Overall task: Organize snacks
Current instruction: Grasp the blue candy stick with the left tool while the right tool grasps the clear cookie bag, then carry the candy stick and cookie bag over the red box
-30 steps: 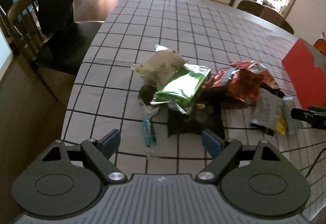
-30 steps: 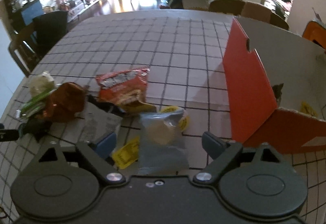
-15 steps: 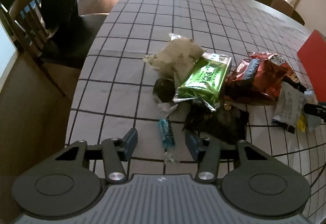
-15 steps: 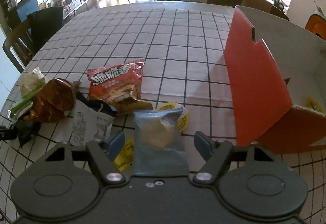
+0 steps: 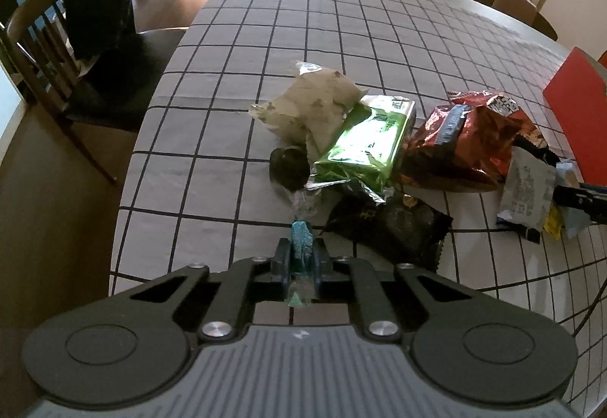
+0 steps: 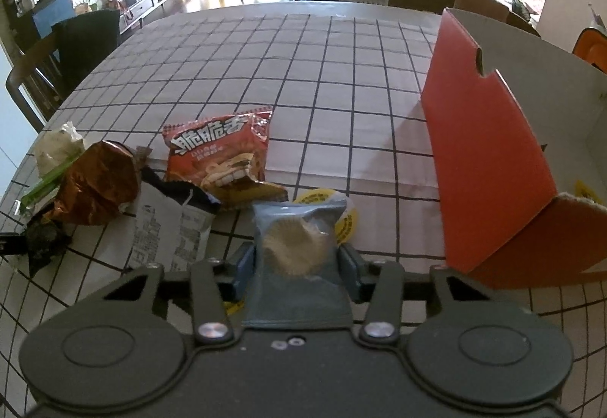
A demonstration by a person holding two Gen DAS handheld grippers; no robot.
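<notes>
Left view only: left tongs pinching teal candy stick, long axis pointing away toward snack pile. Right view only: right tongs closing on grey cookie packet on counter; red box alongside, interior cut off.

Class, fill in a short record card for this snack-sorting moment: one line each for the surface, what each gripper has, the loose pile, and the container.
Surface: grid-patterned tablecloth
Left gripper: shut on slim teal-wrapped candy stick
Right gripper: jaws closing, pads against clear blue-grey pouch holding a round cake
Loose pile: green foil pack, red noodle-snack bag, black packet
Container: open red cardboard box, right of the pile
</notes>
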